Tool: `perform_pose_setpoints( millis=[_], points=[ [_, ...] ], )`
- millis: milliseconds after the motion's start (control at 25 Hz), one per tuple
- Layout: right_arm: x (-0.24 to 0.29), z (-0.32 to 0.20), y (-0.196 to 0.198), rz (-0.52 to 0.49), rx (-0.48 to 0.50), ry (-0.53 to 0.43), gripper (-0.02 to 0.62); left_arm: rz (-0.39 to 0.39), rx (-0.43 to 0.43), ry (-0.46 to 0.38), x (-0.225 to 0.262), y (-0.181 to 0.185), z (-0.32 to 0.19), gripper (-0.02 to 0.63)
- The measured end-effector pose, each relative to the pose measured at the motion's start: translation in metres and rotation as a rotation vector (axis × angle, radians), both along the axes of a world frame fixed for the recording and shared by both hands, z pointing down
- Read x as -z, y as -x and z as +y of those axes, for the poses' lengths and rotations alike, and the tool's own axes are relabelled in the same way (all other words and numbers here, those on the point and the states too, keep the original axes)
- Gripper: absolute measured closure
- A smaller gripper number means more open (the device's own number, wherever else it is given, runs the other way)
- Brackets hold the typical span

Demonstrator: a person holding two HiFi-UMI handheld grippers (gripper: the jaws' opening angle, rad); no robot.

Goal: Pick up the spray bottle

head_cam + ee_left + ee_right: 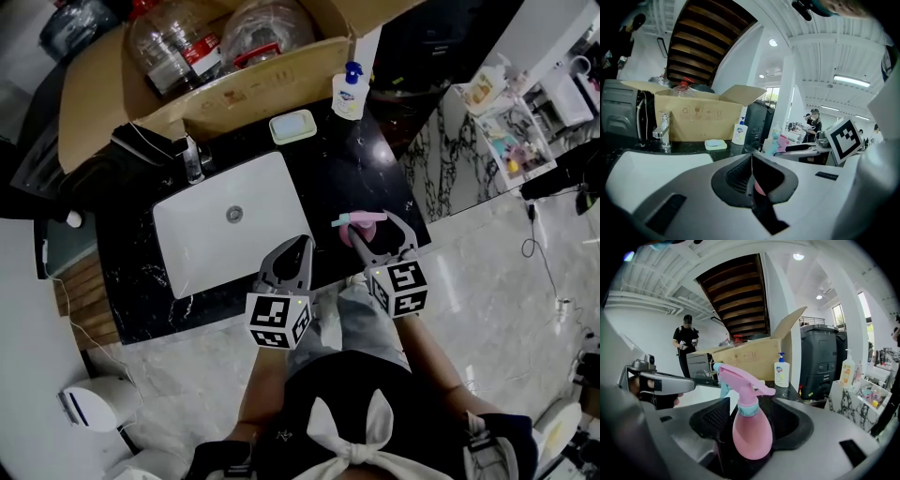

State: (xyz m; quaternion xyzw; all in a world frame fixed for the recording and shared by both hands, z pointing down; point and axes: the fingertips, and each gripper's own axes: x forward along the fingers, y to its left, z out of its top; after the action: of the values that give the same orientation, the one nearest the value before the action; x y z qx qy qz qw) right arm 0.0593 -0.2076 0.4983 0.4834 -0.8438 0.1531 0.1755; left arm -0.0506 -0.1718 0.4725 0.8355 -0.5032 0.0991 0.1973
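Jaws of the right gripper were held apart on either side of the pink plastic spray bottle, which stood between them near the front edge of the black marble countertop. The left gripper was closed on nothing over a corner of the white rectangular sink. Farther back, a white pump bottle and a pale soap dish were set before an open cardboard box. Both grippers were pointed away from the person, side by side.

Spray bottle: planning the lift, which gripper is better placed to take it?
Right. The spray bottle stands between the open fingers of the right gripper; the left gripper is shut, away from it.
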Motion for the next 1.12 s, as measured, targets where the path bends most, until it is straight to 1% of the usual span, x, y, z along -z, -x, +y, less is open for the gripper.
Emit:
perform_pose_setpoints(
  millis=[400, 440, 560, 1120],
  points=[
    [-0.008, 0.0, 0.003, 0.015, 0.027, 0.009, 0.341, -0.003, 0.002, 0.004, 0.0, -0.006, 0.002, 0.577],
    [-0.01, 0.0, 0.003, 0.02, 0.029, 0.012, 0.345, -0.003, 0.0, 0.005, 0.0, -0.006, 0.003, 0.577],
    [-0.013, 0.001, 0.003, 0.032, 0.028, 0.014, 0.39, -0.006, -0.003, 0.008, -0.001, -0.008, 0.004, 0.577],
    [-0.013, 0.001, 0.003, 0.043, 0.035, 0.001, 0.396, -0.017, 0.0, 0.008, 0.0, -0.008, 0.007, 0.577]
  ],
)
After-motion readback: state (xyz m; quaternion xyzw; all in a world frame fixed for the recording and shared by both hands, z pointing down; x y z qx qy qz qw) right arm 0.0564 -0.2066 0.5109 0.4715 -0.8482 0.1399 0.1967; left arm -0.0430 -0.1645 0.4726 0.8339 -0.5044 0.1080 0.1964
